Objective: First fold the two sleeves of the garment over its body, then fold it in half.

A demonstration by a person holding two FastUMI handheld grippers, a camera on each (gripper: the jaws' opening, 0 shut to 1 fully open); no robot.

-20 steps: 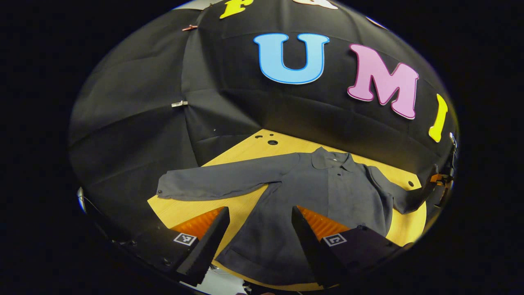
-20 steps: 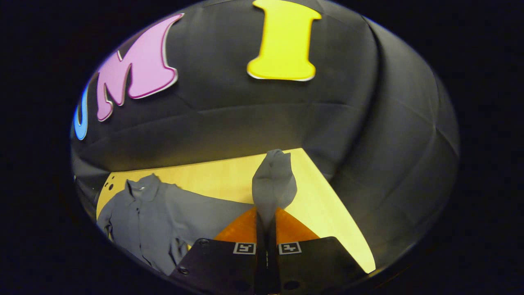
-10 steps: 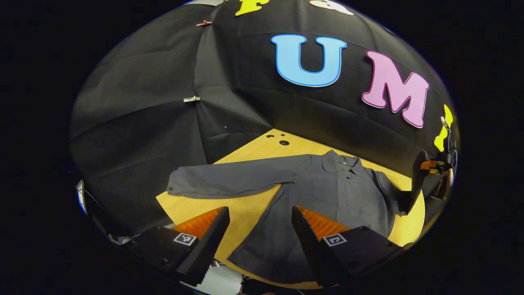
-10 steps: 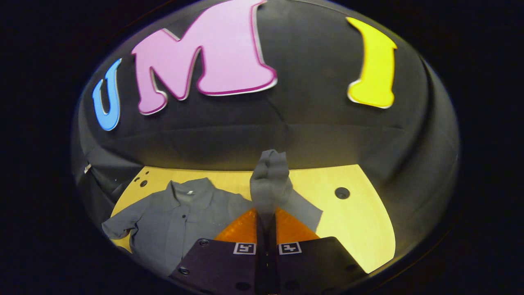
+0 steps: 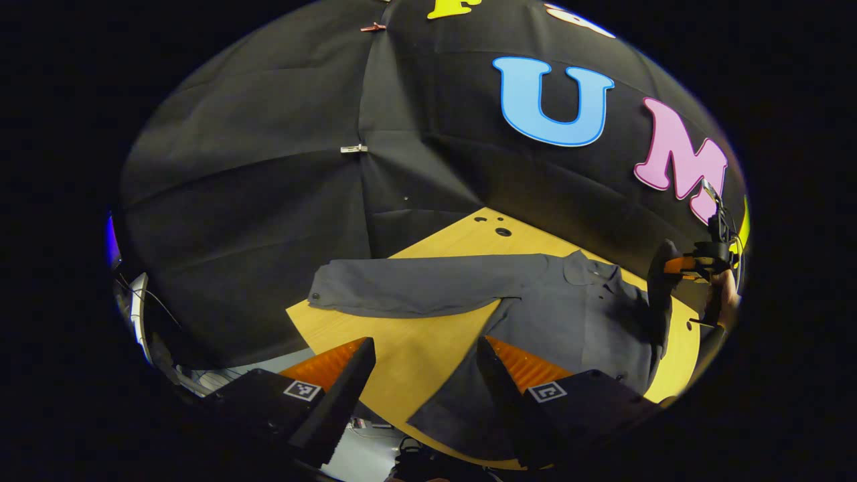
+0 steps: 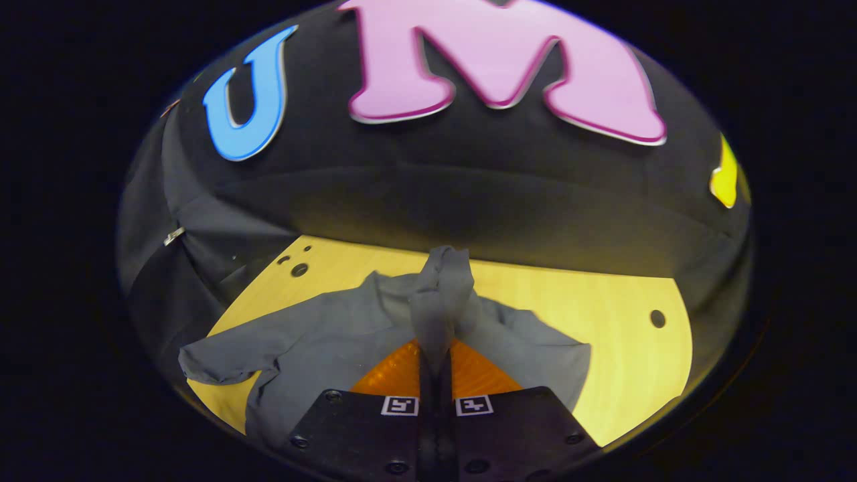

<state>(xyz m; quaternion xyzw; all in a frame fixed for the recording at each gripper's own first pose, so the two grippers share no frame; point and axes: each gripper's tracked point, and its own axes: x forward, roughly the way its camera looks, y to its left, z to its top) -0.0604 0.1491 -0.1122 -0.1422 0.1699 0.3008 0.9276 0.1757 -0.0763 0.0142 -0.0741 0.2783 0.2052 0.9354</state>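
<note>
A dark grey long-sleeved shirt (image 5: pixel 569 321) lies face up on the yellow wooden table (image 5: pixel 402 348), collar toward the wall. One sleeve (image 5: pixel 415 293) stretches out flat to the left in the left gripper view. My left gripper (image 5: pixel 422 381) hangs open above the table's near edge, beside the shirt's hem. In the right gripper view my right gripper (image 6: pixel 436 355) is shut on the cuff of the other sleeve (image 6: pixel 438 294), lifted over the shirt's body (image 6: pixel 321 341). The left gripper view catches that right gripper (image 5: pixel 659 288) at its far right, holding the raised sleeve.
The table (image 6: pixel 616 348) has round holes near its back corners (image 6: pixel 657 318). Black cloth walls close in behind and to the left. The tabletop to the right of the shirt is bare wood. A hand (image 5: pixel 723 301) holds the right gripper.
My right gripper has carried the sleeve cuff inward from the table's side to above the shirt's chest. The left gripper's view has swung leftward; it stays open.
</note>
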